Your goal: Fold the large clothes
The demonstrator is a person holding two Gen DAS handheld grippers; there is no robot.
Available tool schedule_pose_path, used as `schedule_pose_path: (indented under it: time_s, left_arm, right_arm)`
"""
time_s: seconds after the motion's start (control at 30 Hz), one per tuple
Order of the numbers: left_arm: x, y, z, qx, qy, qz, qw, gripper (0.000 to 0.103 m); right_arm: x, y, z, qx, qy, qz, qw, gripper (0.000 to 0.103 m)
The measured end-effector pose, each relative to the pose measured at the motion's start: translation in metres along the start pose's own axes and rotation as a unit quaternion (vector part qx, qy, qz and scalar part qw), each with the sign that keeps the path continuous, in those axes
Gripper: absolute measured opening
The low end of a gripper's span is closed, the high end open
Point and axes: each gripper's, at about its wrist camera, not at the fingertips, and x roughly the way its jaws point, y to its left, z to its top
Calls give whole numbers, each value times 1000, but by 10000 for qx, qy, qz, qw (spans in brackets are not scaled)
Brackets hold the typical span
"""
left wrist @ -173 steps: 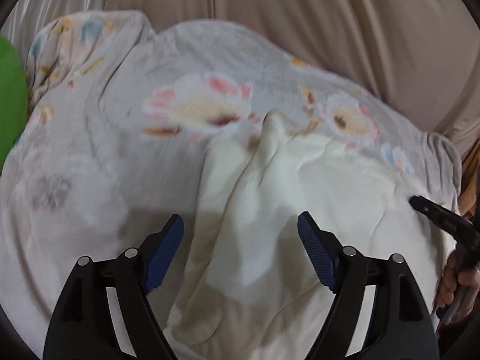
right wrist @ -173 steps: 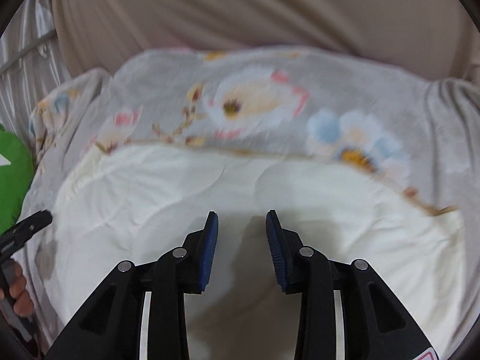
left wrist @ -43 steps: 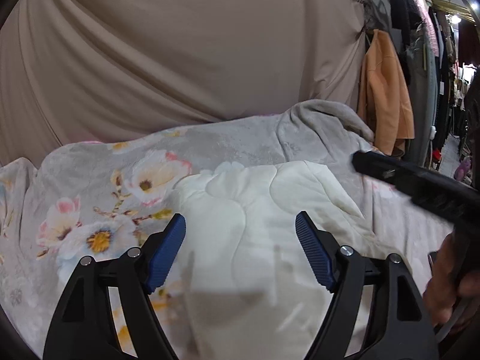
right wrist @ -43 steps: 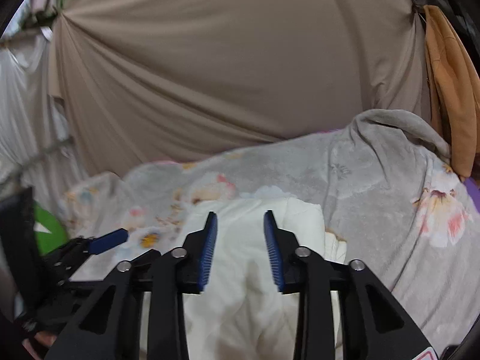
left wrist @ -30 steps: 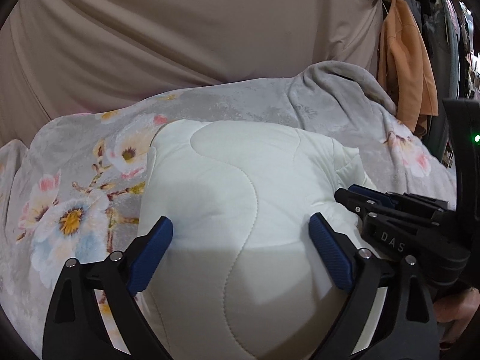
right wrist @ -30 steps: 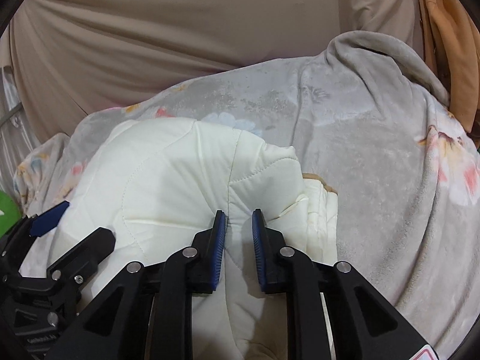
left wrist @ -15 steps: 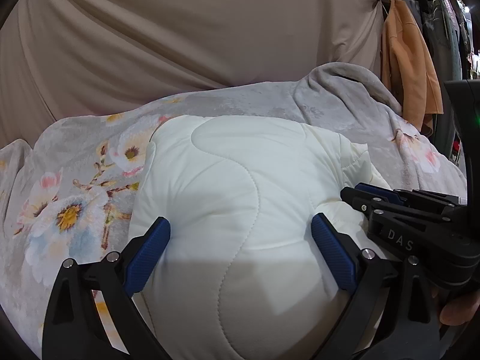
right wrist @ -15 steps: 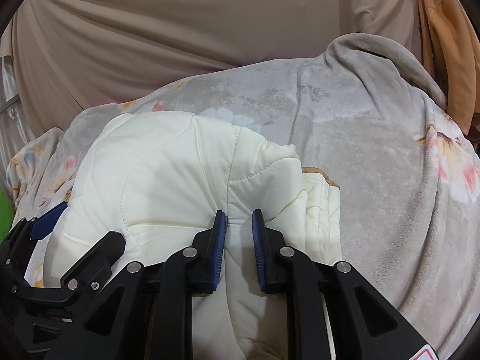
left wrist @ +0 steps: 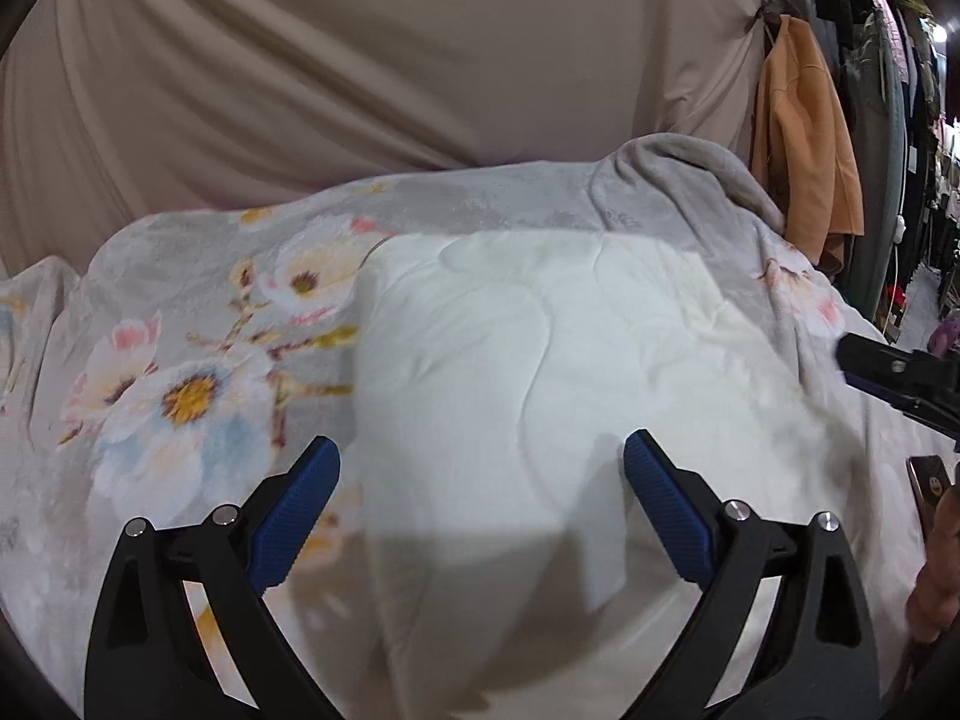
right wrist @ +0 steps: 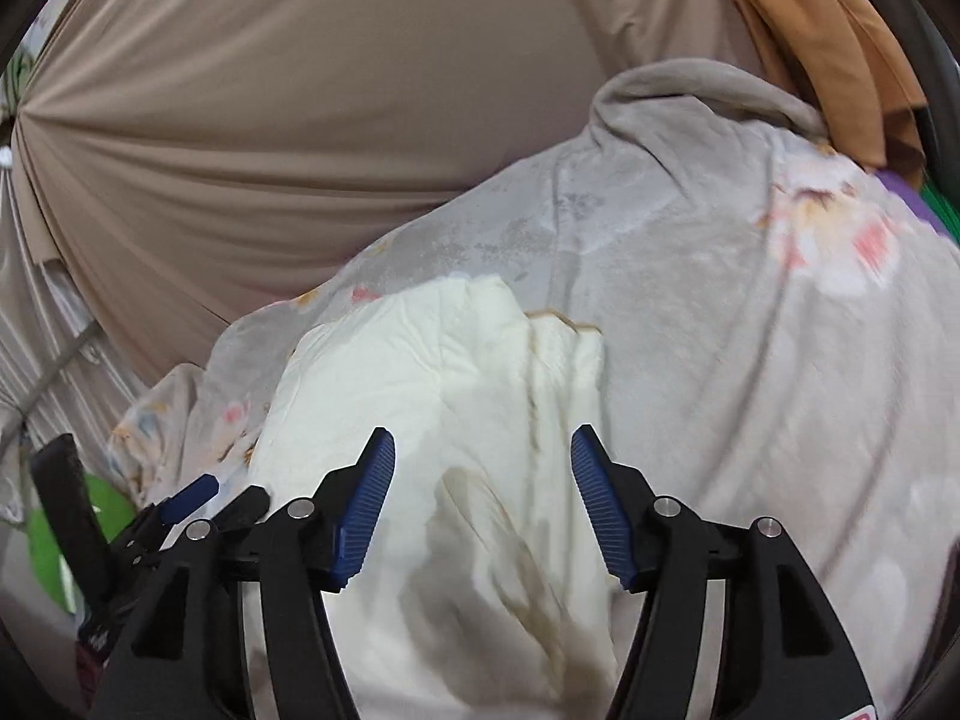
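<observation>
A cream quilted garment [left wrist: 540,360] lies folded into a thick pad on a grey floral blanket [left wrist: 180,372]. My left gripper [left wrist: 480,468] is open and empty, hovering above the garment's near part. My right gripper [right wrist: 483,480] is open and empty too, above the garment's stacked right edge [right wrist: 480,372]. The right gripper's tip [left wrist: 888,372] shows at the right of the left wrist view, off the garment. The left gripper [right wrist: 180,510] shows at the lower left of the right wrist view.
A beige curtain [left wrist: 360,90] hangs behind the bed. An orange garment [left wrist: 804,144] hangs at the far right, with more clothes [left wrist: 912,120] beyond it. The blanket [right wrist: 750,300] bunches up at the back right corner. A green object [right wrist: 48,540] lies at the left.
My right gripper was shut on the garment's folded edge; now it is open and has pulled back. The garment lies flatter. My left gripper stays open and has lifted slightly.
</observation>
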Motion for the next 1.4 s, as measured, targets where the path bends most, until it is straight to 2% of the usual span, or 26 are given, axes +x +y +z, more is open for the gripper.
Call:
schedule_pose_path:
  time_s: [0.07, 0.13, 0.17, 0.2, 0.23, 0.3, 0.33, 0.4, 0.43, 0.5, 0.53, 0.63, 0.7, 0.77, 0.87, 0.9, 1.0, 1.07, 1.1, 1.17, 1.23, 1.3, 1.4]
  left_arm:
    - [0, 8, -10, -155, 148, -13, 9998, 93]
    - [0, 9, -16, -265, 193, -36, 9995, 94]
    - [-1, 9, -17, -255, 190, 5, 9995, 94]
    - [-2, 8, -17, -232, 184, 44, 9996, 94]
    - [-5, 7, -15, -224, 182, 63, 9996, 93]
    - [-14, 6, -12, -215, 121, 77, 9997, 93]
    - [-18, 6, -11, -206, 86, 74, 9997, 93]
    - [-21, 2, -11, -116, 47, 98, 9999, 93]
    - [-18, 1, -12, -64, 79, 129, 9999, 93]
    - [-5, -2, -19, -66, 255, 41, 9996, 95]
    - [0, -1, -22, -133, 338, -71, 9993, 95]
    - [9, 3, -27, -429, 519, -206, 9975, 95]
    - [5, 8, -23, -497, 541, -326, 9968, 95]
    - [-4, 18, -17, -680, 517, -529, 9949, 94]
    - [-16, 37, -5, -954, 306, -630, 9930, 95]
    - [-18, 42, 0, -1035, 258, -640, 9922, 96]
    - [-5, 54, 9, -1212, 341, -647, 9899, 98]
    - [17, 52, 8, -1216, 687, -735, 9875, 98]
    - [28, 49, 4, -1237, 862, -803, 9853, 98]
    - [41, 44, -2, -1387, 968, -924, 9813, 98]
    - [46, 35, -2, -1381, 962, -997, 9807, 98]
    - [43, 22, 3, -1163, 895, -900, 9851, 98]
    - [28, -5, 11, -471, 501, -573, 9960, 95]
  right_arm:
    - [5, -9, -7, 168, 294, 200, 9992, 61]
    - [21, -9, -15, 181, 582, 285, 9977, 54]
    - [31, -6, -19, 51, 715, 309, 9970, 35]
    - [34, -1, -20, -65, 706, 260, 9971, 26]
    - [31, 5, -19, -161, 612, 215, 9978, 21]
    - [7, 21, -12, -395, 190, 311, 9986, 12]
    - [-11, 30, -9, -523, -77, 491, 9974, 12]
    - [-29, 40, -11, -770, -368, 307, 9959, 12]
    - [-22, 36, -15, -765, -251, 145, 9967, 12]
    - [16, 12, -29, -448, 390, -143, 9981, 13]
    - [36, -6, -39, -188, 694, -70, 9974, 13]
    - [37, -21, -40, 207, 747, 195, 9968, 14]
    - [24, -18, -30, 248, 669, 336, 9969, 24]
    - [7, -20, -15, 373, 429, 488, 9972, 26]
    - [-2, -29, 8, 537, 189, 542, 9969, 48]
    - [3, -33, 15, 601, 205, 454, 9969, 51]
    - [32, -42, 18, 721, 692, 391, 9942, 54]
    - [64, -47, 11, 756, 1169, 348, 9897, 54]
    - [76, -47, 6, 780, 1343, 405, 9870, 58]
    - [92, -47, 0, 846, 1448, 480, 9847, 64]
    - [100, -46, -1, 869, 1521, 631, 9825, 60]
    - [98, -40, 3, 756, 1450, 879, 9826, 27]
    - [76, -20, 10, 283, 991, 926, 9904, 20]
